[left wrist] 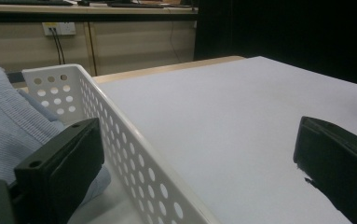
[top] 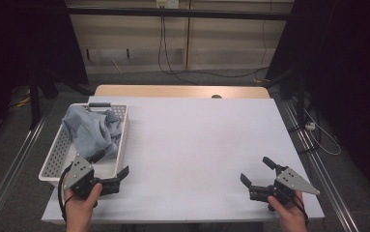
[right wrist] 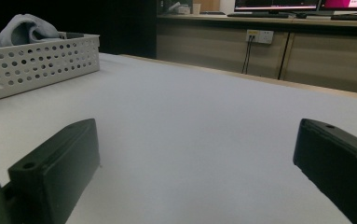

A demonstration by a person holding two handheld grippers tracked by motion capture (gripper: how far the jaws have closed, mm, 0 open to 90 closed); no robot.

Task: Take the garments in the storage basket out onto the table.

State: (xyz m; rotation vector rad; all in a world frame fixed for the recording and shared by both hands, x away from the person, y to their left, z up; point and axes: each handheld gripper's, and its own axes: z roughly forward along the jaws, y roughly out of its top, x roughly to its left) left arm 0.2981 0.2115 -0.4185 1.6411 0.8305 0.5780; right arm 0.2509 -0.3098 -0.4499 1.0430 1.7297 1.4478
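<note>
A white perforated basket [top: 59,157] stands at the table's left side with a crumpled light blue cloth [top: 92,131] in it. My left gripper [top: 110,164] is at the basket's near right corner, held by a hand and open wide. In the left gripper view the basket wall [left wrist: 134,158] runs between the jaws of the left gripper [left wrist: 195,144]: one jaw is inside, beside the cloth [left wrist: 8,126], the other over the table. My right gripper [top: 257,170] rests low at the table's near right, open with nothing in it. In the right gripper view the right gripper [right wrist: 195,140] faces bare table, with the basket [right wrist: 36,60] and cloth [right wrist: 27,25] far off.
The white table top [top: 197,145] stretches bare between the two grippers. Its wooden far edge [top: 182,91] borders a wall with hanging cables. Metal rails run along the floor on both sides. A desk with monitors [right wrist: 278,4] stands beyond the table.
</note>
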